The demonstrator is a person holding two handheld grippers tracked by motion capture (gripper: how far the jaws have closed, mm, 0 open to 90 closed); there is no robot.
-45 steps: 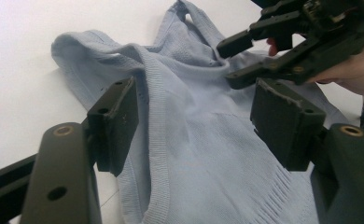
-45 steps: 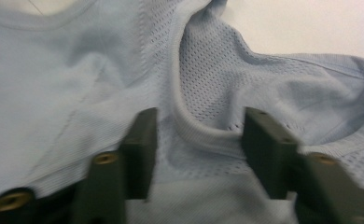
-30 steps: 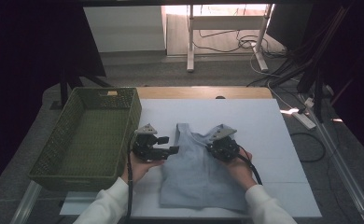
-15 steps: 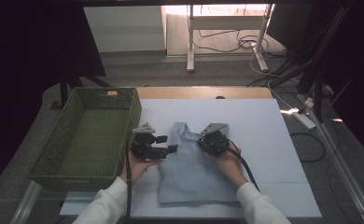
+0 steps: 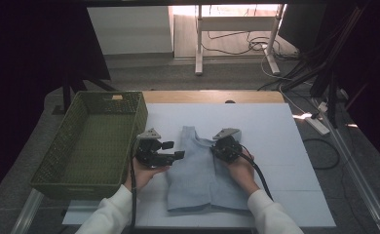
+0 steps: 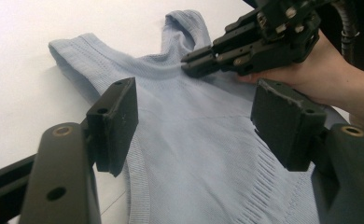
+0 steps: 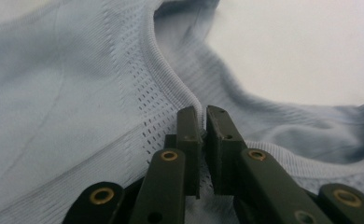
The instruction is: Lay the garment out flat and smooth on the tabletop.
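Observation:
A light blue sleeveless top lies flat on the white table sheet, neck end far from me. My right gripper is at its right armhole, shut on the ribbed edge of the top; the fabric runs into the narrow gap of my right gripper. My left gripper hovers at the top's left edge, open, with nothing between its pads. In the left gripper view the left gripper stands wide over the blue fabric, and the right gripper presses down farther off.
A green woven basket stands at the left of the sheet, close to my left hand. Beyond the table are a metal stand and cables on the floor, with a power strip at the right.
My right gripper has shifted a little to the left, taking the top's edge with it. The left gripper has kept its place.

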